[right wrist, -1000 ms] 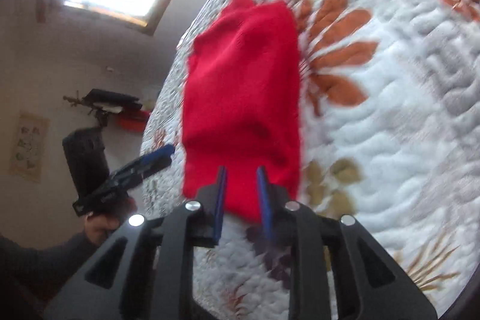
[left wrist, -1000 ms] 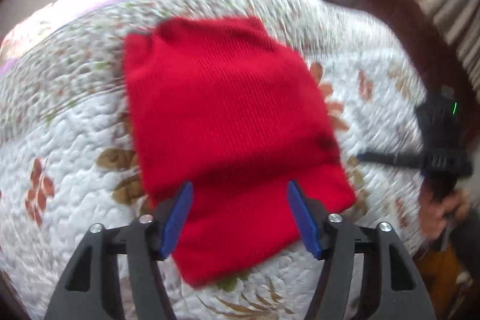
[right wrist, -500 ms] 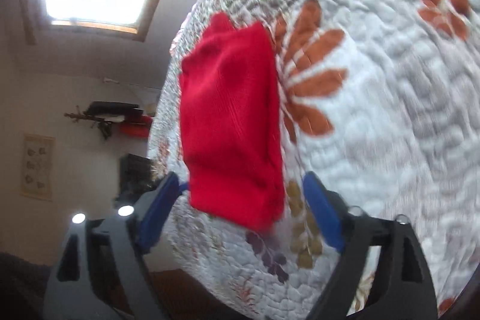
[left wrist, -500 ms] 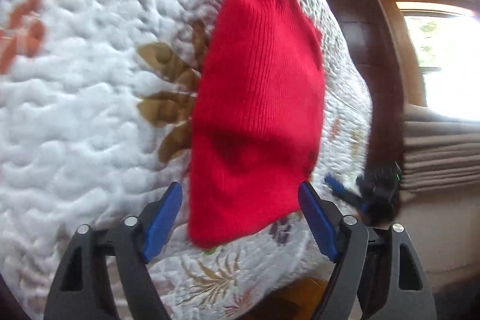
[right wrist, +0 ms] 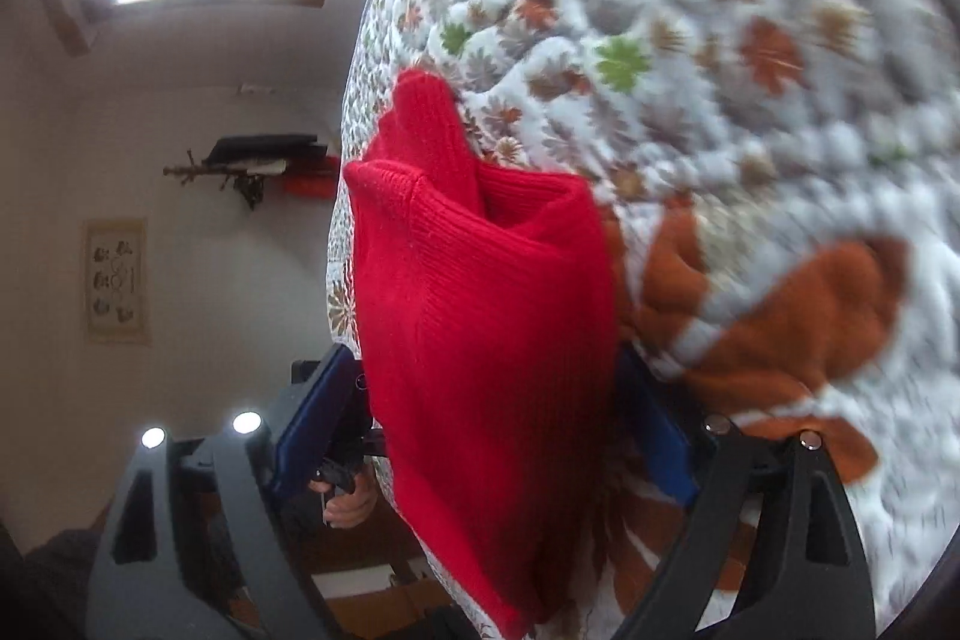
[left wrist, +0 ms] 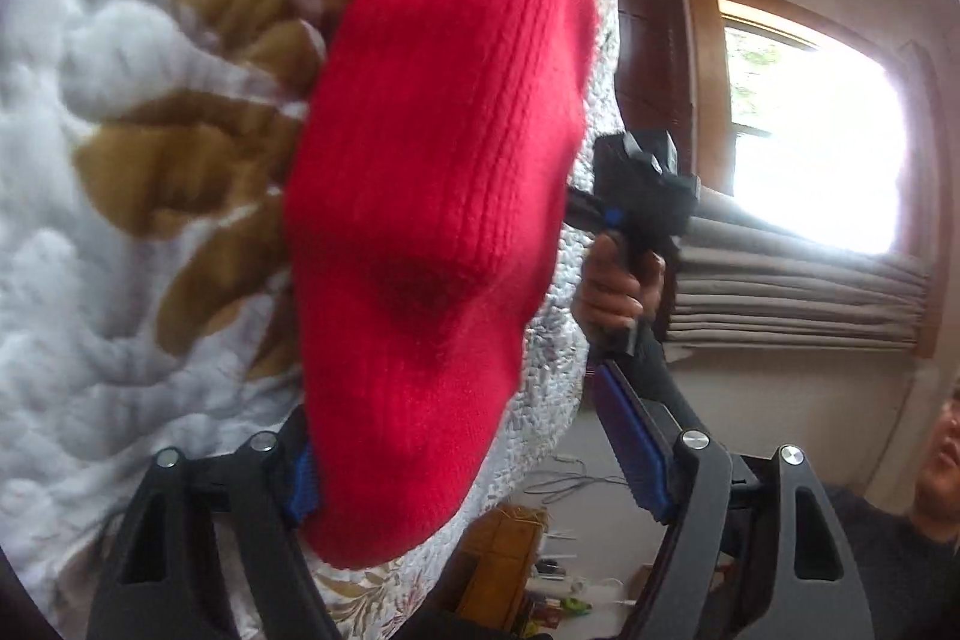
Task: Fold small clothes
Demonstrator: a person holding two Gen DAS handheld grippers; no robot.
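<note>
- Two claws of mine in view, both spread wide, neither clamped on anything.
- Left claw (left wrist: pixel 480 466): blue pads far apart, red knit (left wrist: pixel 444 172) lying between them. Its near corner covers the left pad; whether it touches, I cannot tell. Right pad (left wrist: pixel 630 436) stands clear of the cloth.
- Right claw (right wrist: pixel 480 436): open just as wide, knit (right wrist: pixel 486 340) filling the gap. Cloth hides part of both pads; contact unclear.
- Knit lies on the quilt (left wrist: pixel 120 280), near the bed's edge. It is folded, with a doubled layer and a pocket-like opening at its far end in the right view.
- Quilt is white, stitched in puffs, with brown, orange and green leaf prints.
- From the left view, my right hand (left wrist: pixel 618 280) grips the other tool's black handle beyond the bed's edge, in front of a bright window (left wrist: pixel 810 160) with a folded blind.
- From the right view, my left hand (right wrist: pixel 348 502) shows low, below the left pad.
- Frames blurred, especially the quilt.
</note>
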